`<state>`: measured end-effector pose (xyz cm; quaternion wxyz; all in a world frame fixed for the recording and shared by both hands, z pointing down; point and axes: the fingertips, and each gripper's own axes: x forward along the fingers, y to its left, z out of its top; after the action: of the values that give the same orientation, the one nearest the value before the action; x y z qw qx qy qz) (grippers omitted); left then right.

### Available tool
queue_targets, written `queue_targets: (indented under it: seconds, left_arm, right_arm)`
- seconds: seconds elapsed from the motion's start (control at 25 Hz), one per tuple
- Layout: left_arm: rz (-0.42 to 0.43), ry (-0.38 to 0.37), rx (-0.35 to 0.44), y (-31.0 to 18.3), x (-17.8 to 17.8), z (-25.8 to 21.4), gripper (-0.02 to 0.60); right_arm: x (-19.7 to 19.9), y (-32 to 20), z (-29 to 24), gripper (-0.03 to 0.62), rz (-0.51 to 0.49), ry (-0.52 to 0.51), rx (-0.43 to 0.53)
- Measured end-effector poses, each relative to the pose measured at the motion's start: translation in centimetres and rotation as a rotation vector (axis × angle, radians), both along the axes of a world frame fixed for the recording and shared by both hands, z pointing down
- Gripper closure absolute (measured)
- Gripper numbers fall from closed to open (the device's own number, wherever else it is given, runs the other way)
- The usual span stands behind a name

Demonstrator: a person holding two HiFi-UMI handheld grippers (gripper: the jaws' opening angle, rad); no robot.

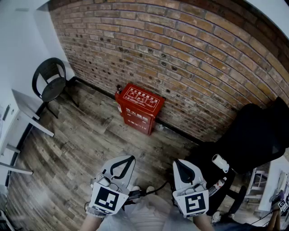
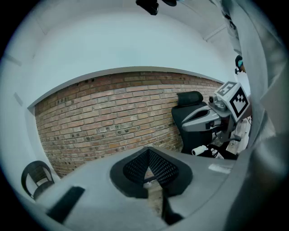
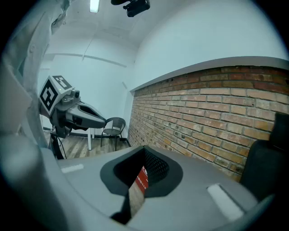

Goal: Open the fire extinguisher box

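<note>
The box [image 1: 139, 108] stands on the floor [image 1: 86, 140] against the wall [image 1: 180, 49], a chair [image 1: 48, 81] well to its left, an office chair [image 1: 253, 135] to its right, both well apart from it.

A red-brown brick wall [image 1: 180, 54] with a black skirting strip is seen above a grey-brown wood-plank floor [image 1: 90, 149]. A black round-backed chair [image 1: 49, 81] is placed in the corner, beside a white table [image 1: 27, 113]. A black padded office chair [image 1: 257, 135] is set near the bricks. Plain white walls [image 3: 203, 31] are lit by a ceiling tube light [image 3: 94, 5].
</note>
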<state>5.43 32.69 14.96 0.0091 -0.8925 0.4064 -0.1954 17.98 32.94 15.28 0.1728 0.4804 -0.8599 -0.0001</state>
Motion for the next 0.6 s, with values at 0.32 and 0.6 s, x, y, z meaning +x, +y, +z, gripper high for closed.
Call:
queue_targets:
  seconds: [0.32, 0.6]
  left_arm:
    - [0.006, 0.02, 0.011, -0.09, -0.04, -0.08, 0.581]
    - [0.009, 0.024, 0.014, -0.23, -0.28, -0.14, 0.581]
  right_arm:
    - [-0.08, 0.08, 0.03, 0.588, 0.013, -0.002, 0.002]
    - [-0.21, -0.03, -0.16, 0.588, 0.026, -0.031, -0.001]
